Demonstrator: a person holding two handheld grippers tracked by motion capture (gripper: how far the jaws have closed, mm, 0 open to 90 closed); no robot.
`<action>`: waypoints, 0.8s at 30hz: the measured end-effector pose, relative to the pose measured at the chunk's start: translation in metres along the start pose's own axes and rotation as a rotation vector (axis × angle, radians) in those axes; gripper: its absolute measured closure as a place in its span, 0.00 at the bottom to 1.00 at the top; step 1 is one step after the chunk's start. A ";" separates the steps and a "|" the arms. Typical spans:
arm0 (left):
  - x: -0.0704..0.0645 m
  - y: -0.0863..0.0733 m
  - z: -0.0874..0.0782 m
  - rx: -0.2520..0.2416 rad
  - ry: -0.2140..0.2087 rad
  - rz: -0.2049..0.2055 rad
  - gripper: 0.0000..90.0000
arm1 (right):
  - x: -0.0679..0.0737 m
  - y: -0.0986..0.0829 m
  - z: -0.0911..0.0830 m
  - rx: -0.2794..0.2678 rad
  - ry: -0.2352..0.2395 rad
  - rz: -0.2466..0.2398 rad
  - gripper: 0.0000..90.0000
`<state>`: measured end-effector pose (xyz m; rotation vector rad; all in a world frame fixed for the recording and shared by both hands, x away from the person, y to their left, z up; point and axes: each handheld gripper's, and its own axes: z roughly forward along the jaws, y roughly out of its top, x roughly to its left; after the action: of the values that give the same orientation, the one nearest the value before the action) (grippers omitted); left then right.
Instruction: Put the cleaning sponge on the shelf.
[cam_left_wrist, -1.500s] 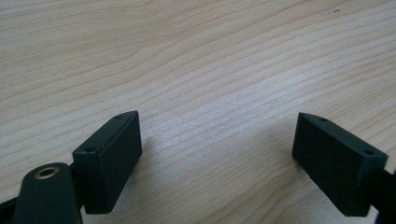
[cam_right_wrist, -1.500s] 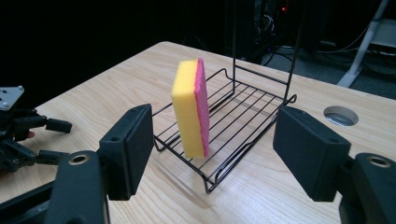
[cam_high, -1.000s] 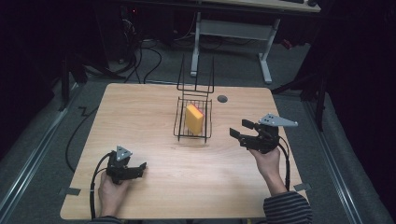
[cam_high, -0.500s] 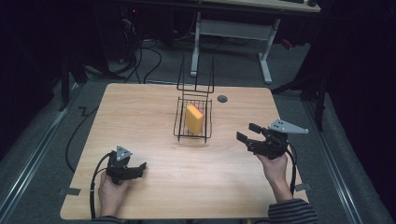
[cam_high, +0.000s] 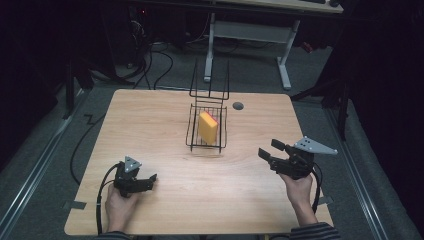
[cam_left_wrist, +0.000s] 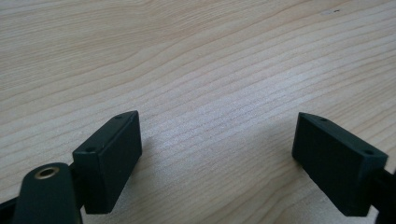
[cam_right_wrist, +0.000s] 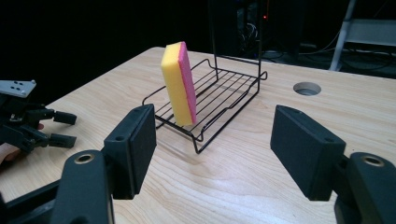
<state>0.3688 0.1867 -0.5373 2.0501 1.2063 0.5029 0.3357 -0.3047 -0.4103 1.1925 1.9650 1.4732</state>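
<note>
On the wooden table, a sponge stands in the rack; right gripper, jaws apart, faces it, left gripper likewise parted.

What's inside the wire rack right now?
The wire rack holds one sponge, yellow with a pink face, standing on edge near the rack's front end. The remaining wires look bare. The sponge hides the small patch directly behind it.

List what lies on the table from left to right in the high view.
Left gripper → wire rack with the sponge in it → table hole → right gripper.
</note>
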 end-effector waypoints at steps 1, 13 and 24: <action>0.000 0.000 0.000 0.000 0.000 0.000 0.18 | 0.000 -0.001 -0.001 0.000 0.000 0.003 0.35; 0.000 0.000 0.000 -0.001 0.000 0.000 0.18 | -0.001 -0.017 -0.007 -0.017 -0.017 0.011 0.35; 0.000 0.000 0.000 -0.001 0.001 0.000 0.18 | -0.006 -0.040 -0.006 -0.006 -0.025 0.046 0.36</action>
<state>0.3688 0.1866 -0.5374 2.0492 1.2062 0.5051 0.3191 -0.3156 -0.4461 1.2552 1.9270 1.4782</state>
